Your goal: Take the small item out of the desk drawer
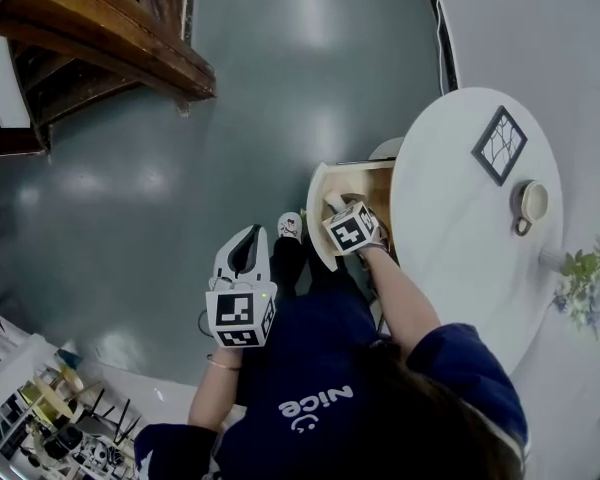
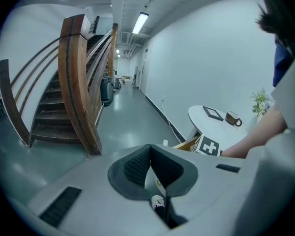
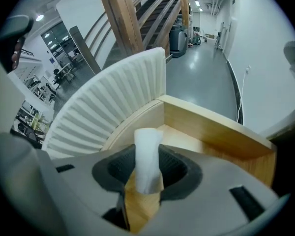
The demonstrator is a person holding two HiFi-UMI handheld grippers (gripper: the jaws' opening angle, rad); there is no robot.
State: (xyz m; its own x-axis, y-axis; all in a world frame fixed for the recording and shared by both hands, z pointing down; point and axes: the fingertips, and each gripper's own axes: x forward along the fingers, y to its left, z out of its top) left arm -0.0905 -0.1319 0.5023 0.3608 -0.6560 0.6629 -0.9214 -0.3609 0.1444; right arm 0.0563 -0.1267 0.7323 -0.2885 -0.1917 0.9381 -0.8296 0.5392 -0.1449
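Shining grey floor (image 1: 180,218), round white table (image 1: 450,228)

Only readable word: "nice", white lettering with small smiley mark beside it, on dark blue shirt (image 1: 315,403), lower centre of head view, upside down to camera. Black-and-white square markers on left marker cube (image 1: 240,316) and right marker cube (image 1: 352,228): patterns only, no letters or numbers.
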